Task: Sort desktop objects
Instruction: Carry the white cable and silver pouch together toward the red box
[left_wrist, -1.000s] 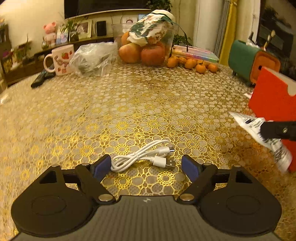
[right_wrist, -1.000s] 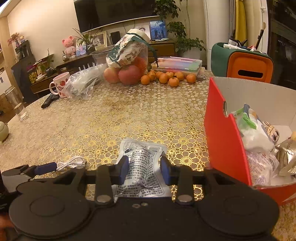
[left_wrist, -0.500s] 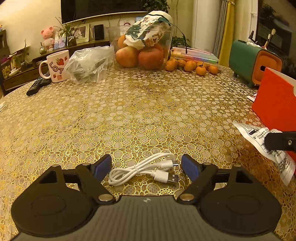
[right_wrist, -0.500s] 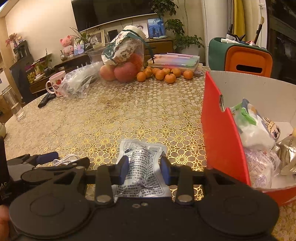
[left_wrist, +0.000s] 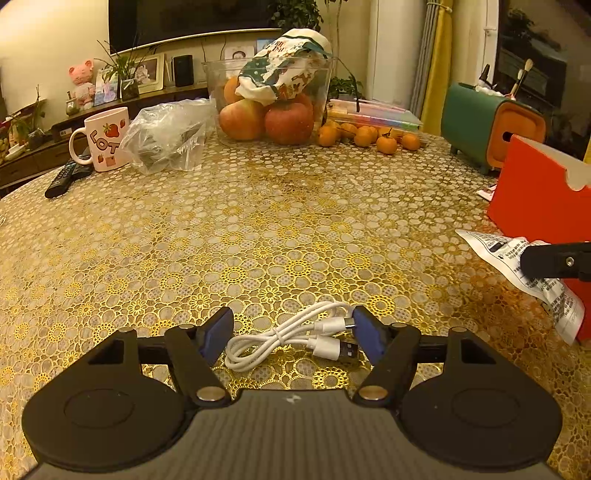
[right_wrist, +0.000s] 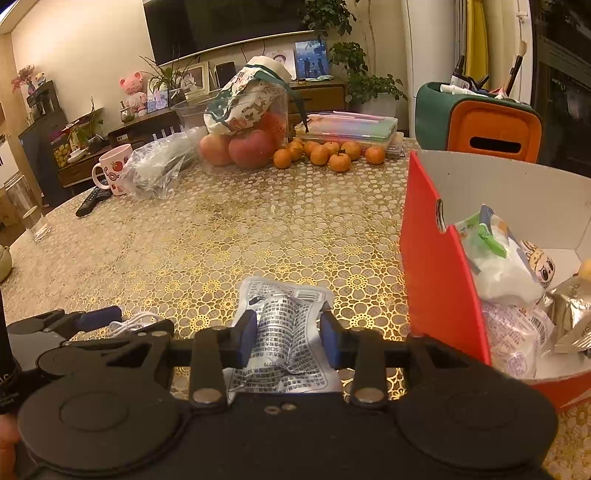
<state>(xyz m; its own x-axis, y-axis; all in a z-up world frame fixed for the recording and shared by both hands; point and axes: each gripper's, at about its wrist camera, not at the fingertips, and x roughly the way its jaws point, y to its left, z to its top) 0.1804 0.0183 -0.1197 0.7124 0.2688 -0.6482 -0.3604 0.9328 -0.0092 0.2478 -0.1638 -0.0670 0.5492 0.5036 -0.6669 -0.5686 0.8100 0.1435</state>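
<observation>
A coiled white USB cable (left_wrist: 291, 338) lies on the gold lace tablecloth between the blue pads of my left gripper (left_wrist: 291, 334), which is open around it, the right pad touching the plugs. My right gripper (right_wrist: 288, 334) is shut on a white printed snack packet (right_wrist: 282, 328) and holds it just left of a red cardboard box (right_wrist: 439, 280). The box holds several snack packets (right_wrist: 506, 269). The left wrist view shows the packet (left_wrist: 532, 273) and the box (left_wrist: 543, 195) at the right edge.
At the table's far side stand a strawberry mug (left_wrist: 105, 138), a clear plastic bag (left_wrist: 168, 136), a fruit bowl (left_wrist: 269, 107), several tangerines (left_wrist: 365, 136), a green and orange holder (left_wrist: 491, 127) and a remote (left_wrist: 61, 179). A glass (right_wrist: 26, 206) stands at the left edge.
My left gripper has moved forward so the cable now lies between its pads, and the jaws have narrowed. My right gripper keeps its hold on the packet, shifting slightly.
</observation>
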